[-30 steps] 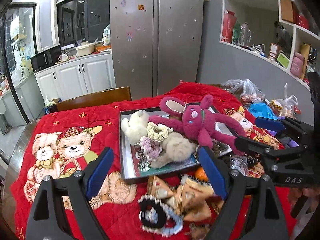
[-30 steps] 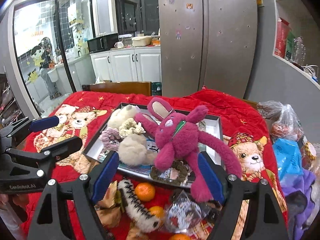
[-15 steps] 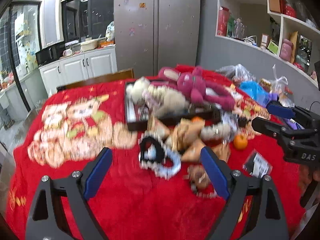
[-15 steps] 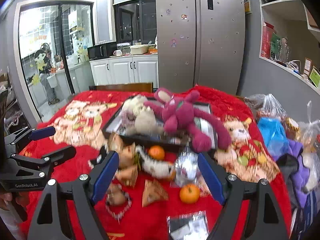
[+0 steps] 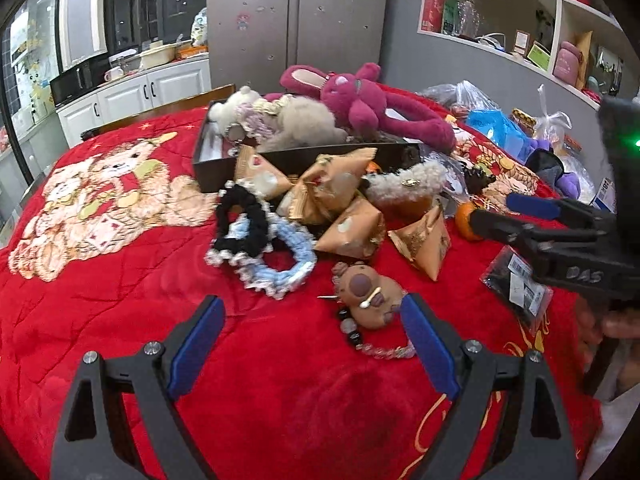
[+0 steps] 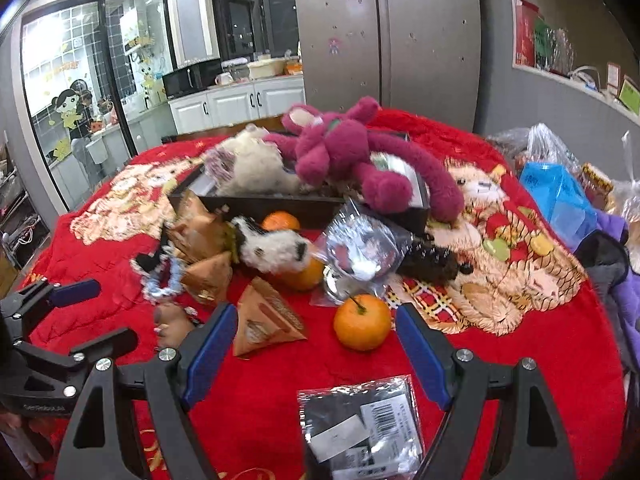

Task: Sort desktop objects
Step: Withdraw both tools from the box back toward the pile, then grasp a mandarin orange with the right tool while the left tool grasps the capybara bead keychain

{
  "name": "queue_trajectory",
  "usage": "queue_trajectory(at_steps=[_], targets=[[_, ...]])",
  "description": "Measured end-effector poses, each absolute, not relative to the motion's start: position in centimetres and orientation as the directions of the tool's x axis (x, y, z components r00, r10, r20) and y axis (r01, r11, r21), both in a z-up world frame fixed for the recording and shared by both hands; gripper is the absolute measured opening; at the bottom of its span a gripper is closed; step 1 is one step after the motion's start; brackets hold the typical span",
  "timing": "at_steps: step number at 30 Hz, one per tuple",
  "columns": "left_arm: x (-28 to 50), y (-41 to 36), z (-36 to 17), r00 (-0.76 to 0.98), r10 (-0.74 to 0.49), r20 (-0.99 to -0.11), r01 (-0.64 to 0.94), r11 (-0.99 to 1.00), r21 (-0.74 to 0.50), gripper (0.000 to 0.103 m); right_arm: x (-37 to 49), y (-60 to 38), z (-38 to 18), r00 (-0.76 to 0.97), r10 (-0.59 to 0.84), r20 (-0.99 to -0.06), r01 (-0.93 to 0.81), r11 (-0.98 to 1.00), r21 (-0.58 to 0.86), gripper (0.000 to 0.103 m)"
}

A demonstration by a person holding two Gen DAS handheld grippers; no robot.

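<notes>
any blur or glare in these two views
Left wrist view: mostly sharp, fisheye bends the shelf, corners vignetted. Right wrist view: the plush pile is smeared by motion, glare on the foil bag, the window is blown out.

Your surface (image 5: 120, 320) wears a red plush blanket with a soft, quilted nap. The magenta rabbit (image 5: 360, 96) is fuzzy cloth. The blue scrunchie (image 5: 288, 264) looks crocheted, and the black one (image 5: 244, 220) is matt knit. The triangular packets (image 5: 352, 228) are crinkled tan paper with a slight sheen. You see a mandarin (image 6: 362, 322) with dimpled, glossy skin and a barcoded bag (image 6: 360, 428) of shiny clear plastic. Your left tongs (image 5: 310, 334) and right tongs (image 6: 314, 338) are matt black plastic with smooth blue pads (image 5: 428, 350).
</notes>
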State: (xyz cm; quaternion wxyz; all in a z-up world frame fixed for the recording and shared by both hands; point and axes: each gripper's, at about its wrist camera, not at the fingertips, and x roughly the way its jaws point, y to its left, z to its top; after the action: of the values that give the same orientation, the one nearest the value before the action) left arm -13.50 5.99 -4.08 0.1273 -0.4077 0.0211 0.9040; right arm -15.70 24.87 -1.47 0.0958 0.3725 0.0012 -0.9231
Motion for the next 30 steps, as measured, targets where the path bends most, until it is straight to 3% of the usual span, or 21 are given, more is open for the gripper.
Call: queue_trajectory(at_steps=[12,21,24,26,28,30], targets=[[-16.1,8.1,-6.7,-0.569,0.229,-0.790,-0.283,-0.956,-0.074,0.091,-19.4,27.1,-5.2,-0.640,-0.213,-0.739,0.146,-0.977,0.155,0.083],[-16.6,8.1,-7.5,-0.552,0.246,-0.797,-0.292,-0.952,-0.091,0.089,-20.7,27.0,-6.0,-0.623,-0.153,-0.767,0.088,-0.988,0.126,0.083],[-16.5,7.9,-7.4,-0.557,0.236,-0.796,-0.285,-0.955,-0.083,0.077,-20.7,26.6,-6.1,-0.623,-0.131,-0.771,0.087,-0.991,0.098,0.081],[-16.3,7.7,-7.3,-0.562,0.236,-0.793,-0.282,-0.956,-0.085,0.065,-20.7,26.5,-6.1,-0.625,-0.110,-0.773,0.080,-0.994,0.077,0.067],[-16.2,7.6,-7.2,-0.560,0.242,-0.792,-0.282,-0.955,-0.093,0.045,-20.5,26.5,-5.9,-0.631,-0.101,-0.769,0.079,-0.995,0.066,0.053],[-16.0,7.5,-7.2,-0.559,0.240,-0.793,-0.283,-0.955,-0.089,0.039,-20.4,26.4,-5.9,-0.629,-0.088,-0.772,0.083,-0.996,0.046,0.048]])
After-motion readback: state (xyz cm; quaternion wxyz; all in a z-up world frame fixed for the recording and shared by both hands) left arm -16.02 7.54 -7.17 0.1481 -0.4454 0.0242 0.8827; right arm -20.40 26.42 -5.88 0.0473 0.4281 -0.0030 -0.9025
